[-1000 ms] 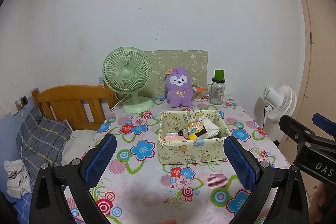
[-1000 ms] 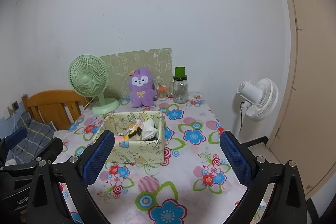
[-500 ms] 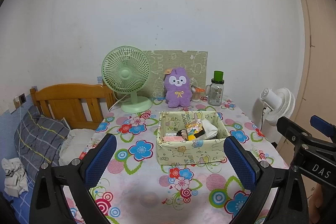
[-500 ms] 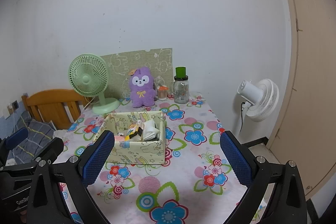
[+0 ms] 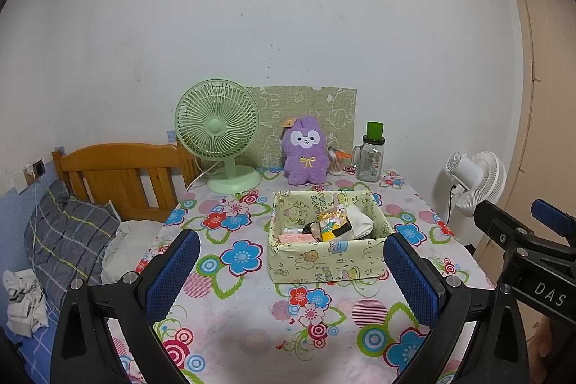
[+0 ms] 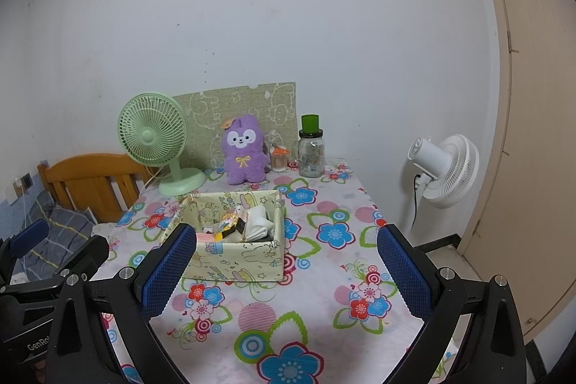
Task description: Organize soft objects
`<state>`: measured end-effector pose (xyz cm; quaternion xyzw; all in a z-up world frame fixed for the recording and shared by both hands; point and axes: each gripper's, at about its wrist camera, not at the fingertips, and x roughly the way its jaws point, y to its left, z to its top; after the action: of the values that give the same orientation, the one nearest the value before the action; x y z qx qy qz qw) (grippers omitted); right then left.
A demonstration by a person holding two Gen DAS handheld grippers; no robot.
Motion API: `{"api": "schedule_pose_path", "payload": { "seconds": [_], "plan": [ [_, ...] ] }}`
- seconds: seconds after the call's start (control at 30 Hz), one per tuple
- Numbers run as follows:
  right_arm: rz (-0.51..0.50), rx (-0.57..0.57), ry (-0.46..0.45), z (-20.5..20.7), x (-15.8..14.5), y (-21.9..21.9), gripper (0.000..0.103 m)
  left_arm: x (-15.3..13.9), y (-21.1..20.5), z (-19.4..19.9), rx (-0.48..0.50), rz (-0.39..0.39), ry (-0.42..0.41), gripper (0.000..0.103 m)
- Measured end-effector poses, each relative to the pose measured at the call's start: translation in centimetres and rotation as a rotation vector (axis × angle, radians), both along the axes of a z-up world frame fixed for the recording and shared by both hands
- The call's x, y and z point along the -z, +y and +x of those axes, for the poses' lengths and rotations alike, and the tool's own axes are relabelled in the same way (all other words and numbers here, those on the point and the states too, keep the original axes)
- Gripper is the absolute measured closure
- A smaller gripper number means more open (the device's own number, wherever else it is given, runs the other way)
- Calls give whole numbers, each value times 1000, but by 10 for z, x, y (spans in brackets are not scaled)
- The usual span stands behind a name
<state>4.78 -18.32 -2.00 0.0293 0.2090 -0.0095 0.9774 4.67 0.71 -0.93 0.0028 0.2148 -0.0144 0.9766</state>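
Fingers (image 5: pixel 410 279) apart; right gripper (image 5: pixel 532 254) ("DAS")

Black left tongs (image 5: pixel 289 272) and right tongs (image 6: pixel 286 270), blue textured pads, silver screws, "DAS" lettering

White wall (image 5: pixel 288 6), wooden bed headboard (image 5: pixel 118 171), beige door (image 6: pixel 532 132), floral-clothed table (image 5: pixel 252 312).

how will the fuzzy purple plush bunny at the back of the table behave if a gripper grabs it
The fuzzy purple plush bunny looks stuffed and fleecy, so it will probably squash between the pads rather than resist. It seems light for its bulk. Standing upright on small feet before the green patterned board, it may topple if nudged rather than slide on the flowered tablecloth.
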Motion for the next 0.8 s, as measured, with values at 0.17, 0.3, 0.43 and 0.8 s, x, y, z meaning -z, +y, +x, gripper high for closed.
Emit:
{"api": "schedule_pose_path", "payload": {
  "seconds": [0.17,0.3,0.43,0.8],
  "plan": [
    [-9,2,-6,0,0,1,1,0,0,0,-2,0,0,0],
    [-9,2,-7,0,0,1,1,0,0,0,-1,1,-2,0],
    [-9,2,-7,-1,0,1,1,0,0,0,-1,2,-2,0],
    [-9,2,-9,-1,-1,2,1,0,1,-1,-1,1,-2,0]
  ]
}}
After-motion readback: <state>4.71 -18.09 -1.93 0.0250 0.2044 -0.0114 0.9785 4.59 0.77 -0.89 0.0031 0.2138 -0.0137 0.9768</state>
